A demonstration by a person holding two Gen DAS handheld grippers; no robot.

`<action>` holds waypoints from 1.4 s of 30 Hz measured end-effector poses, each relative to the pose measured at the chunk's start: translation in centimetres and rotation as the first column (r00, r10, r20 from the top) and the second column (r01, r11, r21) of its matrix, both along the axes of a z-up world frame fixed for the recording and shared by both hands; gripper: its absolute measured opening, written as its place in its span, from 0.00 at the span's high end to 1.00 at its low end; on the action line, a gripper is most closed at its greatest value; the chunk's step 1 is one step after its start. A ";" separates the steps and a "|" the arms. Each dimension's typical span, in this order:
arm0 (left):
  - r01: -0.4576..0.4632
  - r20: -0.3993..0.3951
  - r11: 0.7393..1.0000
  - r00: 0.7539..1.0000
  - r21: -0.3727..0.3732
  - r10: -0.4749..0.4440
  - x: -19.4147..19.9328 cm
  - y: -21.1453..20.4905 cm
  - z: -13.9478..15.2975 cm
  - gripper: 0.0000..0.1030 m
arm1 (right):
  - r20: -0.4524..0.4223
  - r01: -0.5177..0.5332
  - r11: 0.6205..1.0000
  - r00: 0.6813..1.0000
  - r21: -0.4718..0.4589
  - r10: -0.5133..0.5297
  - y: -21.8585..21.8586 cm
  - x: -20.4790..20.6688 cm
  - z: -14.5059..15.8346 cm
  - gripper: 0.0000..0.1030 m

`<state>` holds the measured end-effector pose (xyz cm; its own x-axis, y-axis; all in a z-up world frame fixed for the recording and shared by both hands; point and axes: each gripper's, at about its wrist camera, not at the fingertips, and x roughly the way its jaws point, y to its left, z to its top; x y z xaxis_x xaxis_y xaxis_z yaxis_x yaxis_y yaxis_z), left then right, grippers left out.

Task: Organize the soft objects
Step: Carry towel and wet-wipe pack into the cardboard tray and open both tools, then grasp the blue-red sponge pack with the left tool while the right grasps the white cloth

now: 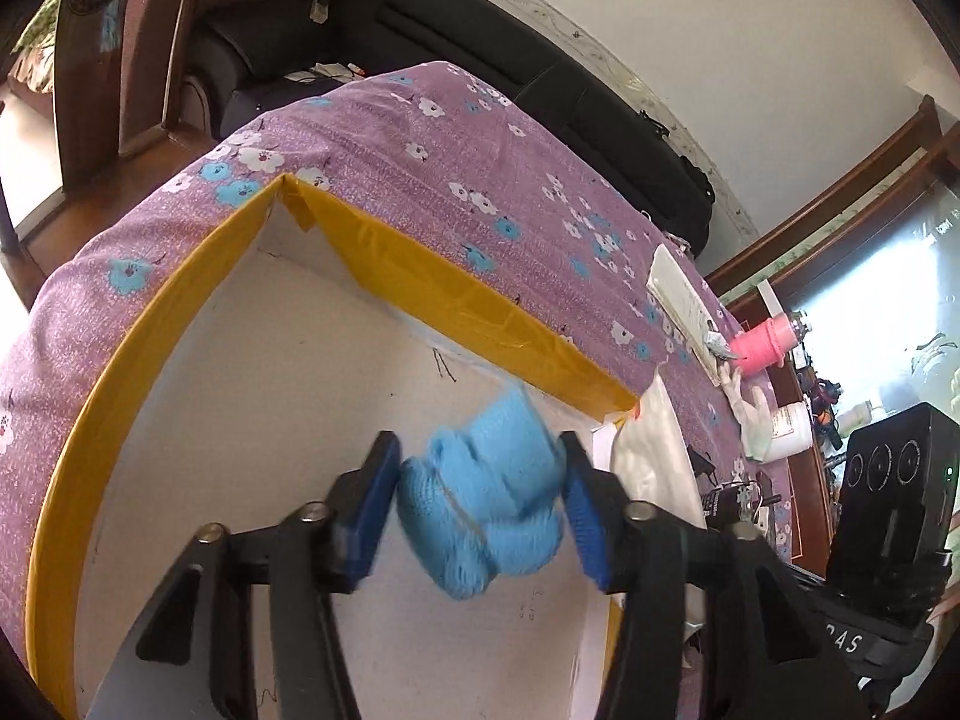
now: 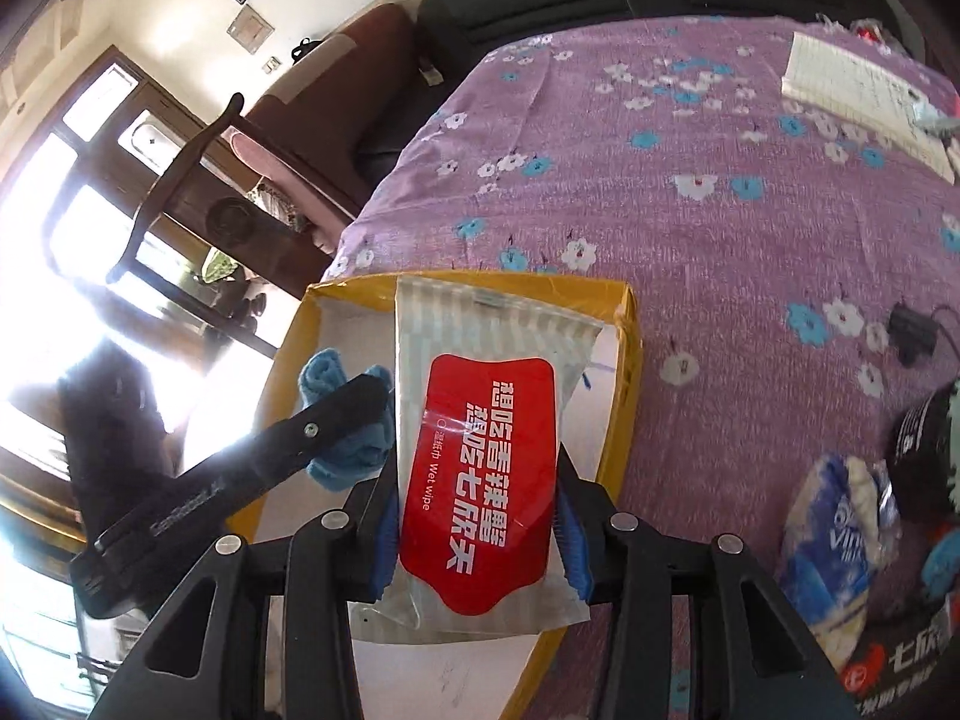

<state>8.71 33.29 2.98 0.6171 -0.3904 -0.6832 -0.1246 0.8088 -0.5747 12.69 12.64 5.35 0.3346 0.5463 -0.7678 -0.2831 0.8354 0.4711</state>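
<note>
Though slack round blue knit (image 1: 498, 480), left tongs (image 1: 480, 516); right tongs (image 2: 480, 534) tight on wipes (image 2: 480, 324), label (image 2: 480, 468) solely right-view

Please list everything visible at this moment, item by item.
knitted cloth: one, light blue, between the left claw's pads, over the box
wet wipe pack: one, red and white, in the right claw, over the box
box: one, yellow-taped rim, white inside, on the tablecloth
tablecloth: one, purple floral, covering the table
notepad: one, white, far side
pink spool: one, beside the notepad
packet: one, blue and white, right of the box
sofa: one, black, behind
left claw: black, blue pads
right claw: black, blue pads
</note>
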 end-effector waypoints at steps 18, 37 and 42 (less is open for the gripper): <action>0.086 0.153 0.996 0.984 0.013 -0.087 -8.1 -5.1 7.4 0.22 | 0.110 0.086 0.994 0.990 0.063 -0.092 -12.5 -6.8 4.3 0.30; 0.276 0.071 0.960 0.958 0.047 -0.279 -15.8 -19.3 2.1 0.19 | 0.047 0.356 0.932 0.932 0.064 -0.360 -30.6 -14.9 -1.5 0.25; 0.255 0.063 0.965 0.964 0.064 -0.259 -16.8 -19.0 1.8 0.19 | -0.018 0.289 0.946 0.957 0.147 -0.290 -29.5 -14.9 -3.8 0.24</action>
<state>-8.14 14.27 4.77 0.5484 -0.5050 -0.6665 0.1303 0.8390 -0.5284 -2.17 -16.86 1.59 0.4975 0.5321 -0.6851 -0.0413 0.8034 0.5940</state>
